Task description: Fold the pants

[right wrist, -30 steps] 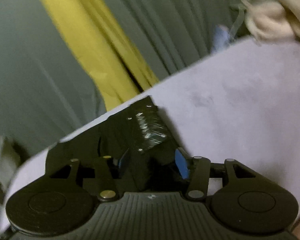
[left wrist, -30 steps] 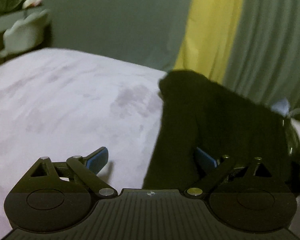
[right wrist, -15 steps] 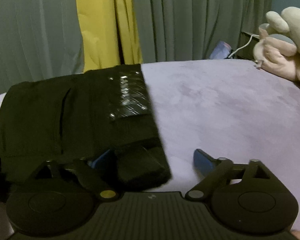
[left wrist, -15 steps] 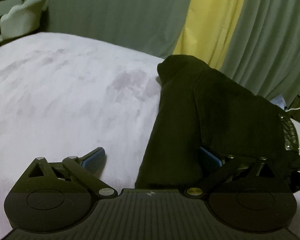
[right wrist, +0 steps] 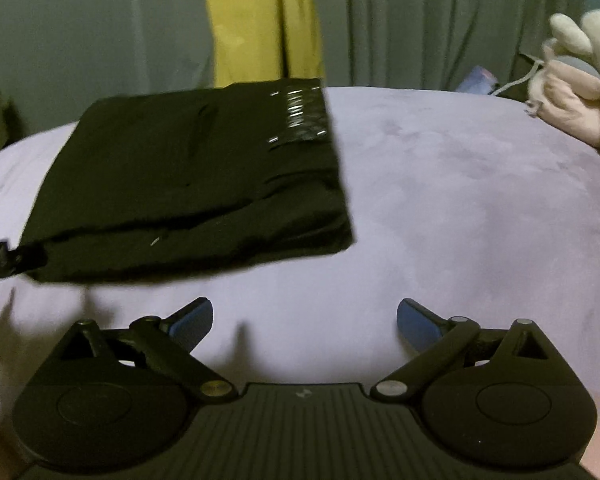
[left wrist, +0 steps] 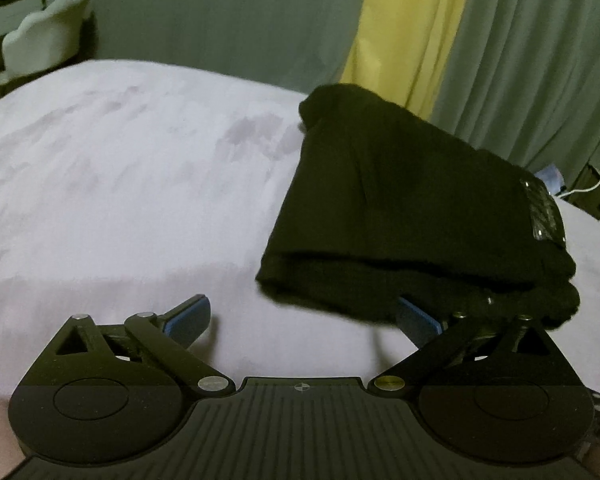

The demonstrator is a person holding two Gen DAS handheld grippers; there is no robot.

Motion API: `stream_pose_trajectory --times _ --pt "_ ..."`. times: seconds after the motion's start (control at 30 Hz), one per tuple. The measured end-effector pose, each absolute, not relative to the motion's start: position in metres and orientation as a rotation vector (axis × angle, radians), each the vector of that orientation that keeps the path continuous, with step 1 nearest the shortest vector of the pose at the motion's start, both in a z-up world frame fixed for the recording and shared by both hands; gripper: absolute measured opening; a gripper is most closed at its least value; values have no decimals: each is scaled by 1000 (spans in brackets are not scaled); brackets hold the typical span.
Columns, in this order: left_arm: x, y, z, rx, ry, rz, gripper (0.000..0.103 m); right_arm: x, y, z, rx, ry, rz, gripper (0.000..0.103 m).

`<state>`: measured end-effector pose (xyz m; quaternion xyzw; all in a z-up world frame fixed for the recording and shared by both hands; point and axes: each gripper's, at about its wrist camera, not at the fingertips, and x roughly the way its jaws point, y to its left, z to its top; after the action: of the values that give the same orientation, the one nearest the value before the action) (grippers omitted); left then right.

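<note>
I am holding the right gripper [right wrist: 304, 320] with its jaws spread wide and nothing between them; only bare bedcover shows in the gap. The left gripper [left wrist: 302, 318] is likewise spread and gripping nothing, though its right finger [left wrist: 418, 318] is sitting just under the near edge of the pants [left wrist: 412, 216], and I cannot tell whether it is touching the cloth.

The pants are lying as a compact black rectangle on the lilac bed [right wrist: 460, 208], toward twelve o'clock near the curtains [right wrist: 420, 20]. From the right wrist view the bundle is sitting at eleven o'clock; from the left wrist view, at one o'clock. A shiny patterned patch [right wrist: 302, 118] is showing on the top layer at the far corner.

Judgement on handling: the cloth is looking soft, limp and light, several layers thick, with the near edge bulging and layers gaping slightly. It is not fragile, but the stack is likely to slump or unfold if lifted by a single layer. I am judging the best hold to be at the near corners, pinching all layers together, one gripper at each. The plush cover is likely to drag against any sliding.
</note>
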<state>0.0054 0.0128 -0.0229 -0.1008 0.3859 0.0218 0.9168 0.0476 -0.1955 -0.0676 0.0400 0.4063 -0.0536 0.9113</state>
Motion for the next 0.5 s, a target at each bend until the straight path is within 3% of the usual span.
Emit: stream_pose_trajectory --times 0.2,0.5 --pt "-10 2 -16 -106 781 57 102 24 -165 -53 -47 803 -77 99" --pt "-18 -9 -10 -56 763 4 102 29 -165 -38 -10 833 -100 99"
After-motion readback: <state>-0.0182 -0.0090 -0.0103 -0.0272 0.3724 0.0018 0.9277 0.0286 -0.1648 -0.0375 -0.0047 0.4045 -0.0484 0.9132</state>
